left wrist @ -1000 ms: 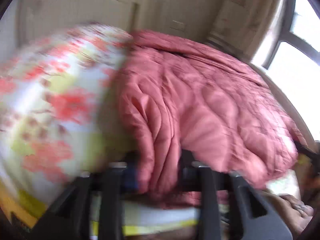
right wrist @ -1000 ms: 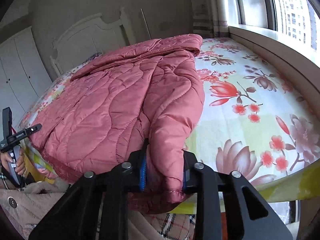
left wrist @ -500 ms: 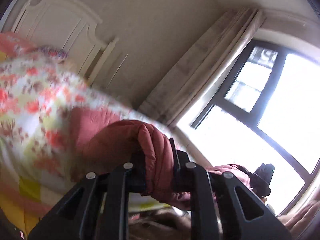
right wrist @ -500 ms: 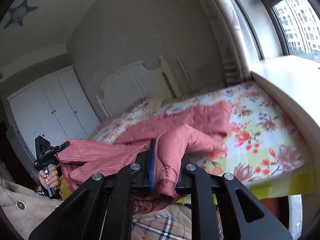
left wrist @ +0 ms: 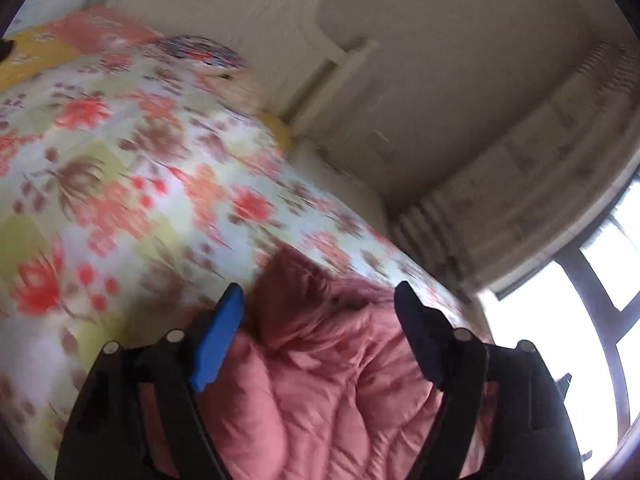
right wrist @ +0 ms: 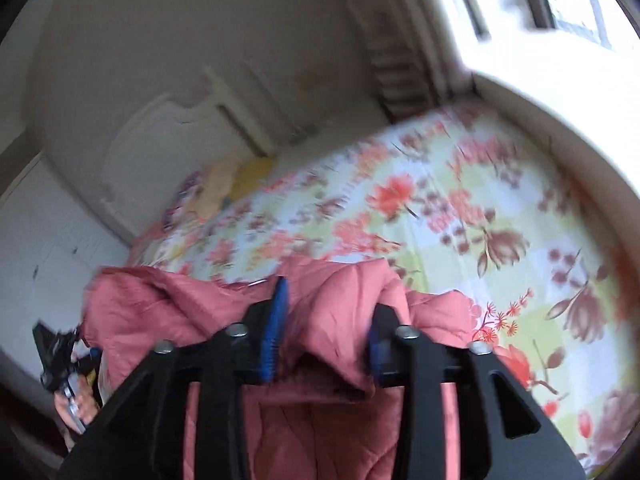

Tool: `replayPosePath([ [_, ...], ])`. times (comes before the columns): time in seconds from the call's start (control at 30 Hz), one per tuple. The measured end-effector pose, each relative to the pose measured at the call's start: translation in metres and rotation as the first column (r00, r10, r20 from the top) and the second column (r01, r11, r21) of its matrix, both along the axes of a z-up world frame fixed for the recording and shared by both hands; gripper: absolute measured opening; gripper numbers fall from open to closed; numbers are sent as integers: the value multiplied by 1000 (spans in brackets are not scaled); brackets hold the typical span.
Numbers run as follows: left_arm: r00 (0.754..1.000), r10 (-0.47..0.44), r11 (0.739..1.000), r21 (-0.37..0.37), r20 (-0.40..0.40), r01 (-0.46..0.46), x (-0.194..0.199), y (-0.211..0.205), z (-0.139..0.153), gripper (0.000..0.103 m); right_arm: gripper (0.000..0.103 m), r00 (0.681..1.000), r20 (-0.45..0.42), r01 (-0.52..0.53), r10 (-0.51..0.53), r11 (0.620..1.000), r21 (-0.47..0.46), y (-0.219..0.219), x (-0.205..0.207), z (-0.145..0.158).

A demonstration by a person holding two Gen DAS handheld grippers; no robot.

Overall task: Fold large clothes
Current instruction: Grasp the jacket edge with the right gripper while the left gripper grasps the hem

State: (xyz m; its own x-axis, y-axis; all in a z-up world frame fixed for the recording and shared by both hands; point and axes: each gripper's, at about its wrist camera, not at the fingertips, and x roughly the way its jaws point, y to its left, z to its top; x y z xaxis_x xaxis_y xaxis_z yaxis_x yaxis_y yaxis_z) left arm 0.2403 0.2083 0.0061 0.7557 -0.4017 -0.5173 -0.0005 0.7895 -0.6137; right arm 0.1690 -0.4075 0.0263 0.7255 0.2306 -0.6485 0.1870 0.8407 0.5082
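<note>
Your left gripper [left wrist: 318,300] had its 2 fingers spread wide apart. The pink quilted jacket [left wrist: 320,392] lay in the gap between them, and neither finger pressed on the fabric. Only the blue pad [left wrist: 216,344] on the left finger sat close to a fold; contact there could not be confirmed because of blur.

Your right gripper [right wrist: 330,312] also had its 2 fingers parted. A raised fold of the jacket [right wrist: 344,308] stood between them. The fold lay close to both blue pads [right wrist: 276,332], but the fingers did not pinch it flat; whether the pads touched the fabric could not be determined.

The jacket lay on the near part of the bed, on the floral bedsheet [right wrist: 460,216], with most of its bulk directly below both grippers. In the right wrist view, 1 edge of the jacket extended left toward your left hand [right wrist: 74,404], which held the left gripper's handle.

The white headboard [left wrist: 280,20] stood at the far end of the bed. A window [left wrist: 592,344] was at the right in the left wrist view. Both views were motion-blurred.
</note>
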Motion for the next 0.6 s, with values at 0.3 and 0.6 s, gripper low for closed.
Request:
replayPosePath([
  [0.3, 993, -97, 985, 134, -59, 105, 29, 24, -16, 88, 94, 996, 85, 25, -17, 995, -92, -52, -8, -17],
  [0.6, 929, -339, 903, 223, -151, 366, 33, -43, -42, 33, 60, 974, -39, -228, 225, 958, -173, -10, 9, -40],
])
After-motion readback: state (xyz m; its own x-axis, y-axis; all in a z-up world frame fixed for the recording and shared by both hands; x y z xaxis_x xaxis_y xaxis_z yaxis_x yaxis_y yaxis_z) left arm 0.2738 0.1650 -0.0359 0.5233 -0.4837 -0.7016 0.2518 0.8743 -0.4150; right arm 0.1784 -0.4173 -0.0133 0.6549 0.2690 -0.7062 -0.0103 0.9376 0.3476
